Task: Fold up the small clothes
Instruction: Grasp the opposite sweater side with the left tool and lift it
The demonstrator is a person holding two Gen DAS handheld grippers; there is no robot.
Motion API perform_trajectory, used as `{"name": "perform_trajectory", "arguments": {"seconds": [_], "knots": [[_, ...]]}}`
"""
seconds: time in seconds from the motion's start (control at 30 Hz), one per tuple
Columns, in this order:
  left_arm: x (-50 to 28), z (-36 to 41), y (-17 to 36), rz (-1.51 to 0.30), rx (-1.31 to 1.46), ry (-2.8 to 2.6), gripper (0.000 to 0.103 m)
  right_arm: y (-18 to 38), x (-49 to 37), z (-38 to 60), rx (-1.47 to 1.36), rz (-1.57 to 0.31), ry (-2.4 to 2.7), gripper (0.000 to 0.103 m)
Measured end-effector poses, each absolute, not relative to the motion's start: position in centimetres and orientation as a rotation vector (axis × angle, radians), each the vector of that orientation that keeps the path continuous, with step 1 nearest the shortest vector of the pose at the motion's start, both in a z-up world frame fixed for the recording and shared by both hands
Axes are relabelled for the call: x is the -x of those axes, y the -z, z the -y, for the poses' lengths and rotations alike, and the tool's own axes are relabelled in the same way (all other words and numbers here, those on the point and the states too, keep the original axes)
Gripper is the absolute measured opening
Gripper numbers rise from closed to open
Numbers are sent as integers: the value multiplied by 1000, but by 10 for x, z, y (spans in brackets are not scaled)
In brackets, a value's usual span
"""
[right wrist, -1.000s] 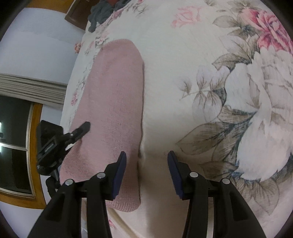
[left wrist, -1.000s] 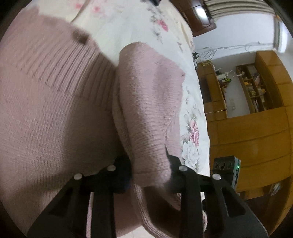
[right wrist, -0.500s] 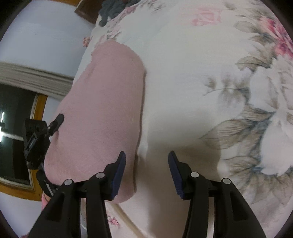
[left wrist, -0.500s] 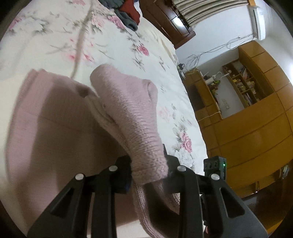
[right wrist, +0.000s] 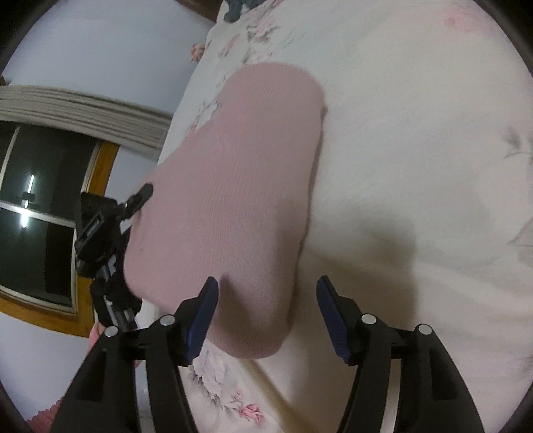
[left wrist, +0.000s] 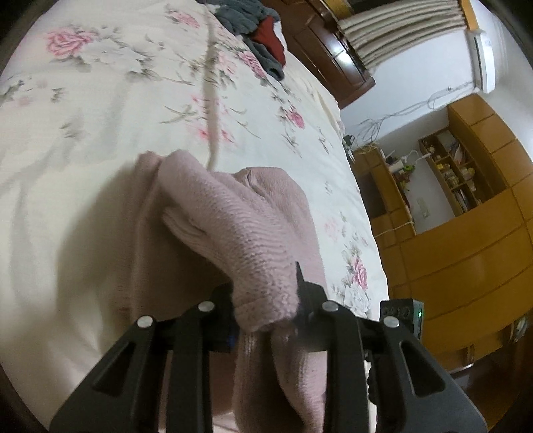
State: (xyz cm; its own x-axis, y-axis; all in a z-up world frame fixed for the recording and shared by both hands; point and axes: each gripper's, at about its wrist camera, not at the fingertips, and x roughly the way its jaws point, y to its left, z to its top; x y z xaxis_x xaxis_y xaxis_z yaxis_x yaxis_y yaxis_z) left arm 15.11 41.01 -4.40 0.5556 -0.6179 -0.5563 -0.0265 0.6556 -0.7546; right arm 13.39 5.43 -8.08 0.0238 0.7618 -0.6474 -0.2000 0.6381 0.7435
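Left wrist view. Left gripper clamped on one end of the pink knit, the pinched end bunched thick between the black fingers. Rest of the knit running away from the gripper, up toward the middle of the bed, with one part draped down under the jaws near the bed's near edge. Long way of the knit: pointing straight ahead of the gripper, toward the far end of the bed where a pile of dark and red clothes lies. Flowered sheet bare on the left side. Wood shelves off past the right edge of the bed.

Right wrist view. Right gripper wide apart, holding nothing. Pink knit here too, lifted and hanging like a flap above the sheet, with a dark shadow under it. Bottom end of the flap just in front of the left blue pad, a bit left of the gap. Long way of the flap: from the jaws up and away toward the far edge of the bed. Left gripper seen at the flap's left side, by the window.

Left gripper already has the knit. Right gripper near, but not touching. Likely next: a small shift left to catch the loose end, then a fold over.
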Motion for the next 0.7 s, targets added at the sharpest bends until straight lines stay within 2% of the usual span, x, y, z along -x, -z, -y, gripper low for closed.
{"name": "perform_trajectory", "arguments": {"seconds": [0.3, 0.33, 0.47, 0.57, 0.7], "knots": [[-157, -438, 83, -969, 802, 372, 25, 91, -128, -88, -480, -1397, -863, 62], [-157, -439, 90, -982, 806, 366, 25, 91, -128, -94, -468, -1402, -862, 60], [-156, -438, 111, -1019, 774, 339, 27, 96, -127, -108, -410, -1415, -842, 41], [-153, -439, 109, -1016, 788, 332, 28, 98, -126, -112, -382, -1413, -818, 37], [-141, -436, 93, -1030, 734, 293, 34, 100, -126, -112, -381, -1415, -814, 37]]}}
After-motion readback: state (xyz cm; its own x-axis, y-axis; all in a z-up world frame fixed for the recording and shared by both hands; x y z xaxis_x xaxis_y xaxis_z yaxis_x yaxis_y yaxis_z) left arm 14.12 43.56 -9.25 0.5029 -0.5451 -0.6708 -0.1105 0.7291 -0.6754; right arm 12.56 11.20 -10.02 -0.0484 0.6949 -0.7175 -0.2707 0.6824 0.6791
